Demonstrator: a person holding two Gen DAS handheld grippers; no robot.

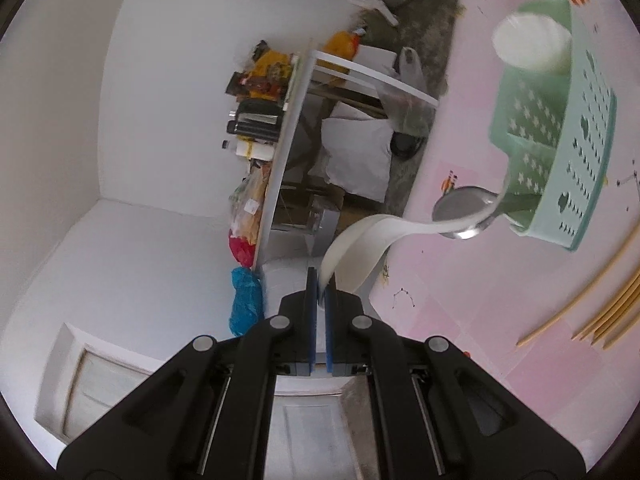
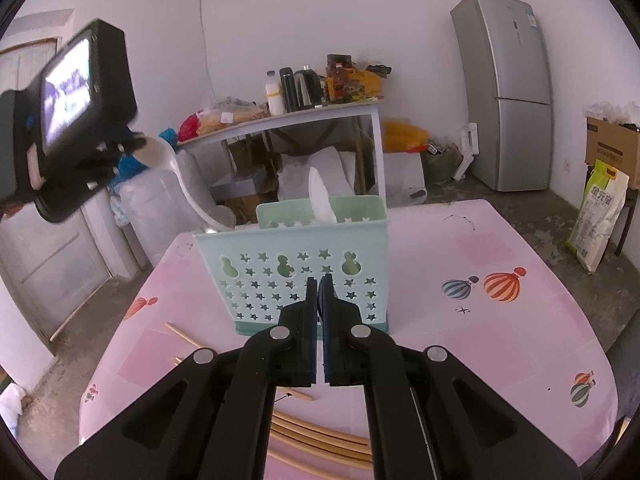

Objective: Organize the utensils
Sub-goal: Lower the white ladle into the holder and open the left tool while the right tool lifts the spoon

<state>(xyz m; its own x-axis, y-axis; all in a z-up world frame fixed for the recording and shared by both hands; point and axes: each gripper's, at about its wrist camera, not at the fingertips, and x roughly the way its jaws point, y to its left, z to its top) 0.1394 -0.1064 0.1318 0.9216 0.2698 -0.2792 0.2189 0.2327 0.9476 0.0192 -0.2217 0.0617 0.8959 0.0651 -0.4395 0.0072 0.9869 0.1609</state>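
A mint-green utensil basket (image 2: pixel 304 280) with star holes stands upright on the pink table (image 2: pixel 500 352). My left gripper (image 1: pixel 320 282) is shut on the bowl of a white plastic spoon (image 1: pixel 360 248). The spoon's curved handle reaches down to the basket's (image 1: pixel 560 152) open top at its left end, beside a metal spoon (image 1: pixel 460 208) that sticks out there. In the right wrist view the white spoon (image 2: pixel 180 184) hangs from the left gripper above the basket's left end. Another white utensil (image 2: pixel 320 196) stands in the basket. My right gripper (image 2: pixel 319 284) is shut and empty, close in front of the basket.
Several bamboo chopsticks (image 2: pixel 320 438) lie on the table near its front edge, under my right gripper, and show as chopsticks (image 1: pixel 600 308) in the left wrist view too. Behind the table are a cluttered white side table (image 2: pixel 304 116), a grey fridge (image 2: pixel 508 92) and a door (image 2: pixel 52 256).
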